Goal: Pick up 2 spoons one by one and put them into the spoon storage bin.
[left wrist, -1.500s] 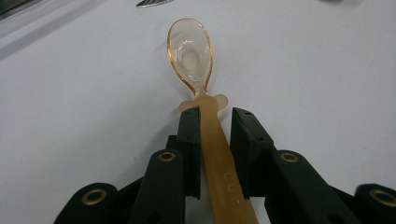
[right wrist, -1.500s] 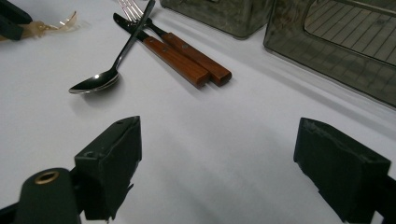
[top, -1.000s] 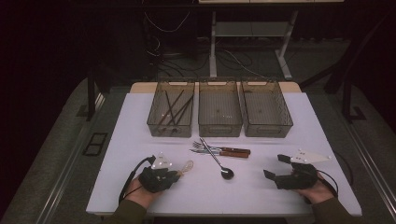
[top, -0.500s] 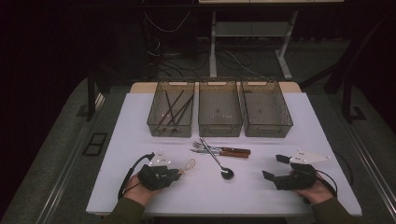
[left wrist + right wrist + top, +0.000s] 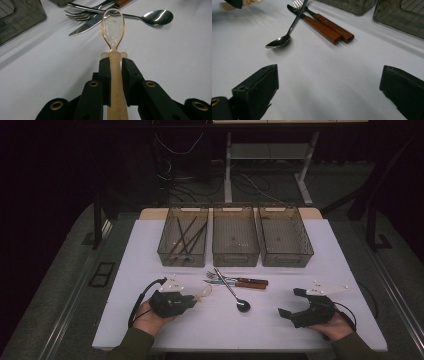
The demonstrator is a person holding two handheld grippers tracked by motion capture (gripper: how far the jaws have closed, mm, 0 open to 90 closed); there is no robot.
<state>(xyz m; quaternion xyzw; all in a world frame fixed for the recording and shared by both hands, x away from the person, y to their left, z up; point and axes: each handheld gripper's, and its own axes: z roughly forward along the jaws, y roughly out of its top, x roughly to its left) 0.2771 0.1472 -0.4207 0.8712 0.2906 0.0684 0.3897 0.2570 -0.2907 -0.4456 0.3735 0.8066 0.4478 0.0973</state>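
Three clear bins [image 5: 235,251] stand at the far edge of the white tabletop [image 5: 150,245], well ahead of both tools. The right tool [image 5: 294,303] has just been opening and now stands wide, with nothing between its jaws. The left tool [image 5: 115,75] is clenched on the handle of a translucent plastic spoon [image 5: 113,27], bowl pointing forward. Just beyond it lie the steel spoon [image 5: 156,17], knife [image 5: 322,28] and fork [image 5: 80,15]. The sorting step seems in hand; next, I think, the plastic spoon must travel to a bin.
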